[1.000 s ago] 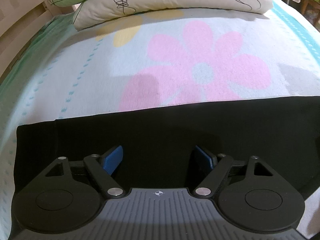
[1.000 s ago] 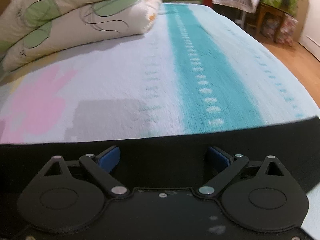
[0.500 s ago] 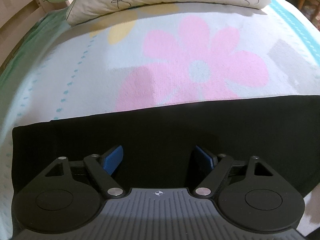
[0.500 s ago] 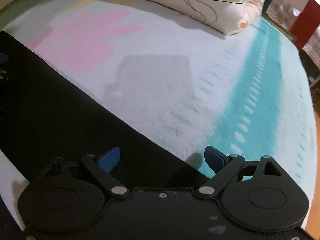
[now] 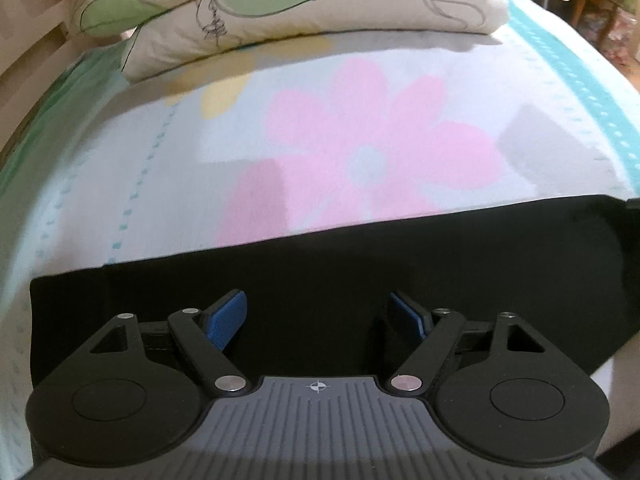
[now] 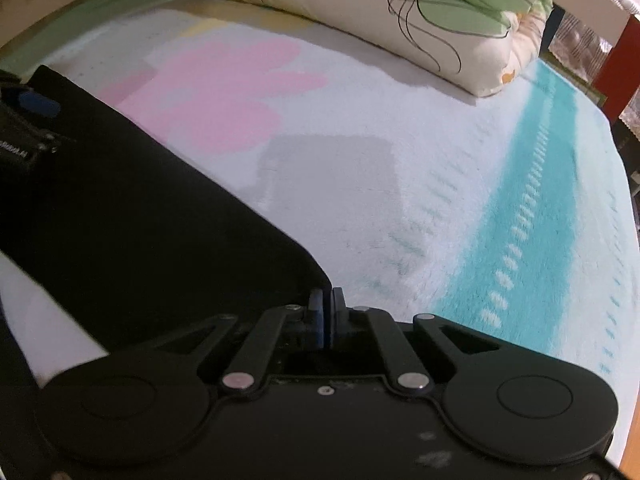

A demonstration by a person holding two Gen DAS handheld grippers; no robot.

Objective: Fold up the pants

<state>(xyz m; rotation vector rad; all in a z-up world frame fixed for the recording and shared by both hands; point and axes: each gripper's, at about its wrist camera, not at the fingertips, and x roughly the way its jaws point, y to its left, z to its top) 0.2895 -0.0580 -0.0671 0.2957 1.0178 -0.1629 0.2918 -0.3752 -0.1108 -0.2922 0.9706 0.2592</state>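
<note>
Right wrist: right claw (image 6: 327,312) tilted down, clamped on black pants (image 6: 140,216) corner (fabric flat on bed (image 6: 400,128)); left claw (image 5: 318,314) spread wide above them.

left tongs (image 5: 318,316): black, blue pads | right tongs (image 6: 327,312): black, silver screws

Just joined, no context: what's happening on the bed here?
A person with a handheld gripper in each hand is starting to fold black pants laid flat across a flower-print blanket. The right gripper is shut on a corner of the pants at their edge. The left gripper is open above the dark fabric, gripping nothing. A folded quilt sits at the far end of the bed. No fold is visible yet.
</note>
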